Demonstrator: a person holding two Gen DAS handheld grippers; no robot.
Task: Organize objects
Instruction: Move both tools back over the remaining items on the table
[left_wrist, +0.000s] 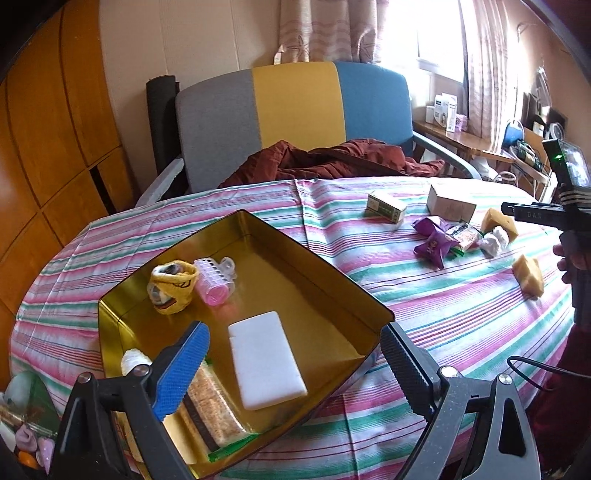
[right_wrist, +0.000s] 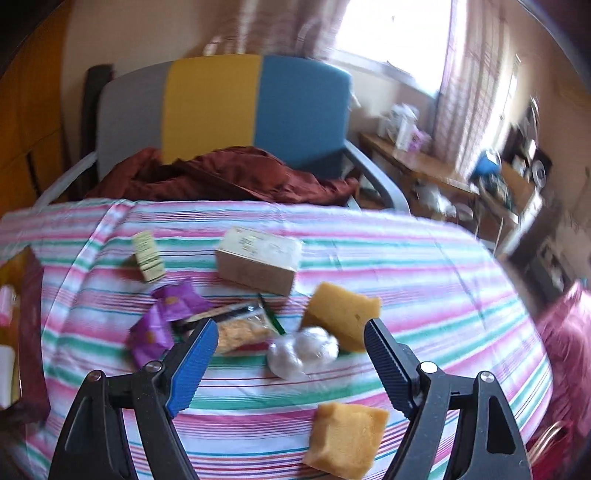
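A gold tin tray sits on the striped tablecloth and holds a white block, a pink hair roller, a yellow sock, a snack bar and a white roll. My left gripper is open and empty over the tray's near end. My right gripper is open and empty above a clear-wrapped white bundle. Around the bundle lie two yellow sponges, a snack packet, purple wrappers, a brown box and a small green box.
A grey, yellow and blue chair with a dark red cloth stands behind the table. A wooden side table with clutter is at the right. A bag of small items sits at the lower left. The tray's edge shows at the left.
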